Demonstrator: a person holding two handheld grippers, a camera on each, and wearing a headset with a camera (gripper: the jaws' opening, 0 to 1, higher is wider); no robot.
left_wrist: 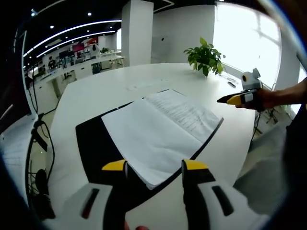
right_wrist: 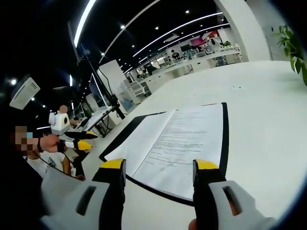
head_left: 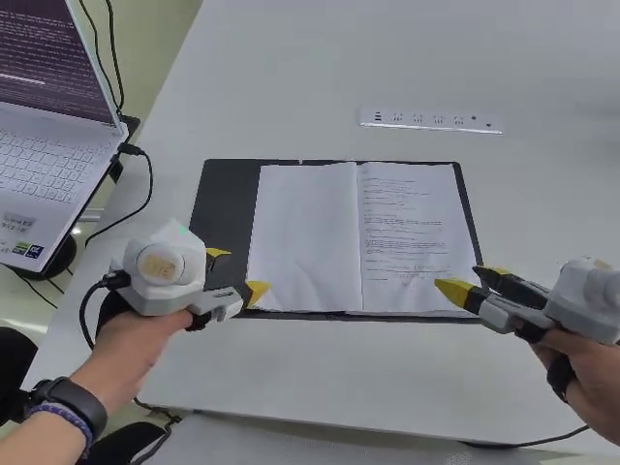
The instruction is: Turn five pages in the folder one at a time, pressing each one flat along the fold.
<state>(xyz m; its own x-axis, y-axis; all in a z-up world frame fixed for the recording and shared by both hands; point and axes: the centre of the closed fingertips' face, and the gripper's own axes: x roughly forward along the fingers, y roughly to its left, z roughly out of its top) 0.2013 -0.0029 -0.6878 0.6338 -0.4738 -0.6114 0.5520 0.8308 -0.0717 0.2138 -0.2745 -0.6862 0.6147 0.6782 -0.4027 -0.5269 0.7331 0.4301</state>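
Tabletop (head_left: 387,58) white in an open-plan office, folder (head_left: 225,213) open on it, left gripper (head_left: 239,273) and right gripper (head_left: 472,282) parted, empty.

Open-plan office: white table (head_left: 291,58), ceiling strip lights (right_wrist: 177,29).

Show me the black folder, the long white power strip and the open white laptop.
black folder (head_left: 221,208): head view, bare left cover.
long white power strip (head_left: 431,120): head view, its middle.
open white laptop (head_left: 44,170): head view, keyboard.
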